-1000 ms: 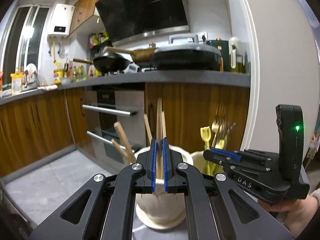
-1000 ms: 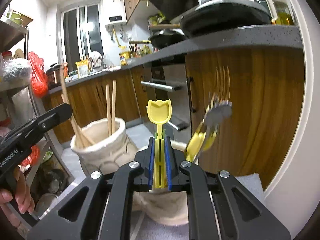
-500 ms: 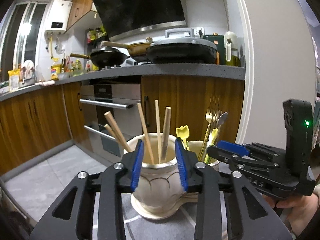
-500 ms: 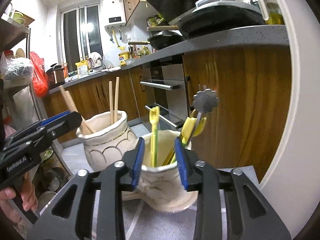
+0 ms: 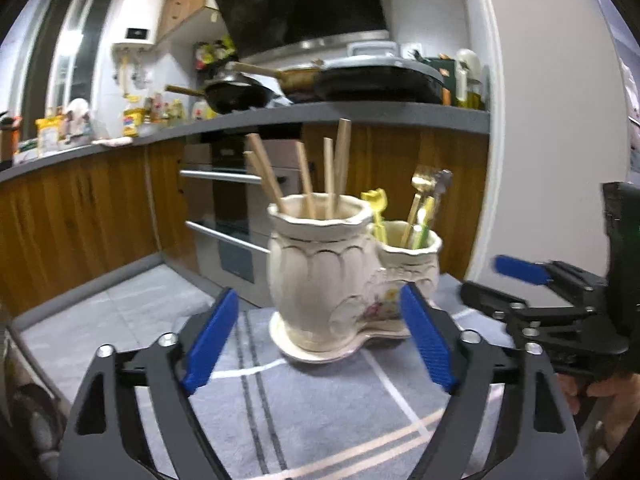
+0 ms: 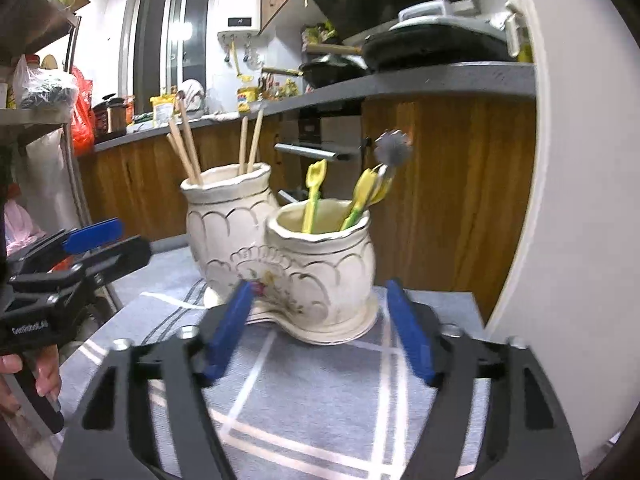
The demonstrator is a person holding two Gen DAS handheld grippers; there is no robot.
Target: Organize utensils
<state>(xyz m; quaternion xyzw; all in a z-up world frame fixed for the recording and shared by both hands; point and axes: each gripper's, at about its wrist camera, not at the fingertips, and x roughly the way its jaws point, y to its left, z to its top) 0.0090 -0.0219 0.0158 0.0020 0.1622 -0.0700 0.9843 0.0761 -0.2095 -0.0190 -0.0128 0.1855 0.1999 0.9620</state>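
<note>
Item: double ceramic utensil holder (image 5: 320, 276), cream glaze with scalloped relief and a floral motif, two joined pots on one shared base, standing upright on a grey striped cloth (image 5: 304, 412) before wooden kitchen cabinets. Taller pot (image 6: 228, 236): held wooden chopsticks (image 5: 334, 168), long axes near vertical, splayed slightly outward, upper ends above the rim. Shorter pot (image 6: 324, 268): held a yellow tulip-ended utensil (image 6: 314, 196), handle down and head up, leaning slightly, together with a cluster of yellow-and-green handled cutlery (image 6: 366, 196) and a metal piece with a flower-shaped end (image 6: 394, 148), all tilted toward the right of the right-wrist view. Left gripper (image 5: 318, 344): jaws opening, spread wide, nothing between the blue pads, the holder standing just beyond them. Right gripper (image 6: 320, 328): jaws likewise opening, empty, the shorter pot just ahead. Handling notes, by judgement: the holder was likely heavy, rigid and breakable, its glaze slippery, best left in place. Chopsticks were light, stiff and thin, best pinched across the shaft near the upper end and drawn along their own axis. Plastic-handled pieces were light and somewhat smooth; a grip on the flat of the handle below the head would suit. Task condition: utensils appeared sorted by kind.
</note>
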